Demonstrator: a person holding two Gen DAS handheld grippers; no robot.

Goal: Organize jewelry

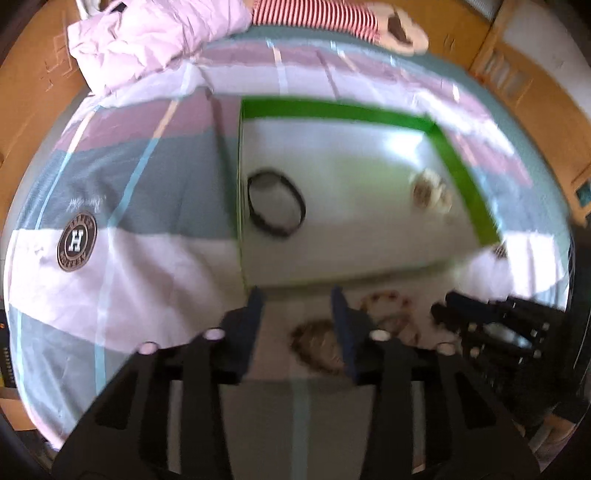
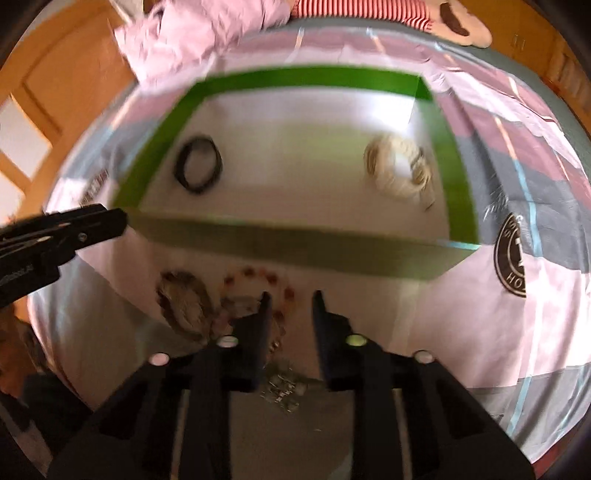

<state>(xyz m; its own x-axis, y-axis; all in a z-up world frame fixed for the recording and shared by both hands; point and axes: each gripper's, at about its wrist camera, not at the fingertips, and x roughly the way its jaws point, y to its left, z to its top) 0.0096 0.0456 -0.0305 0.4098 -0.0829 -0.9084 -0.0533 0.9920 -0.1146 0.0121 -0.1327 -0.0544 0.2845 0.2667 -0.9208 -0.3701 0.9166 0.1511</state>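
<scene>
A green-walled box [image 1: 332, 110] [image 2: 295, 251] with a white floor lies on the bedspread. Inside it are a black bracelet [image 1: 276, 203] [image 2: 199, 164] at the left and a pale beaded bracelet [image 1: 432, 192] [image 2: 400, 170] at the right. In front of the box lie a brown beaded bracelet [image 1: 317, 347] [image 2: 183, 299], a red-beaded bracelet [image 1: 386, 299] [image 2: 258, 280] and a small silvery piece [image 2: 282, 391]. My left gripper [image 1: 297, 301] is open and empty above the bed, just left of the brown bracelet. My right gripper [image 2: 290, 301] is open and empty over the red-beaded bracelet.
A striped pink, grey and white bedspread [image 1: 110, 280] with a round H logo [image 1: 77, 242] covers the bed. A pink pillow [image 1: 147, 37] and a striped plush toy [image 1: 332, 18] lie at the far edge. Wooden furniture [image 1: 535, 92] surrounds the bed.
</scene>
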